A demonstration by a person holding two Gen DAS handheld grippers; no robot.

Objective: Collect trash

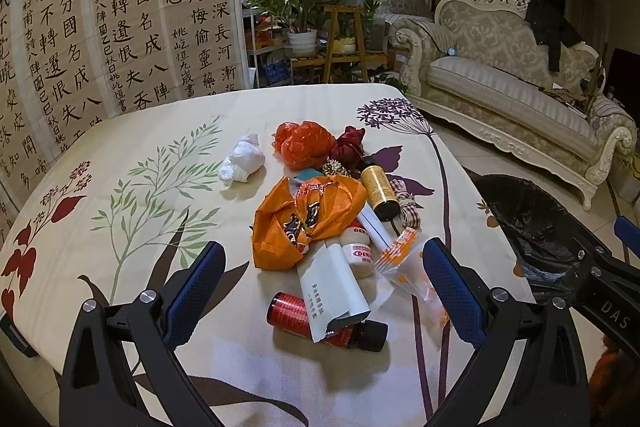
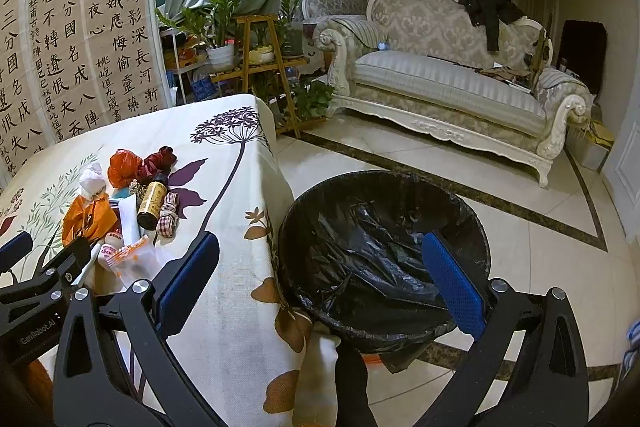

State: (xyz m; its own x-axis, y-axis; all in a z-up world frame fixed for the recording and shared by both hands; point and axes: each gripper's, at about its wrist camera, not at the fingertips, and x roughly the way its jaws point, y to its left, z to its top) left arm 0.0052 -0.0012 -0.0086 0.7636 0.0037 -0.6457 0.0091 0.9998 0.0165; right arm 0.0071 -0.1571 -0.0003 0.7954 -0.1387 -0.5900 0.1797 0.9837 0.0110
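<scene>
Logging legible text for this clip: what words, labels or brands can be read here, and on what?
"DAS": right claw's body, rest cut off.
"GenRobot.AI": left claw's body.
"DEK": red label on small white bottles, partly hidden.
"功盖三分國 名成八陣圖 江流石不轉 遺恨失吞": calligraphy sheets on the wall.
"雲母屏風燭影深 長河漸": another sheet.
White packet: printed characters, too small to read.
Gold bottle: print blurred.

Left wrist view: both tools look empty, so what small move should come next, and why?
Probably ease the open left tool down onto the red bottle, the nearest piece in the pile. The right tool hangs open over the lined bin, holding nothing.
</scene>
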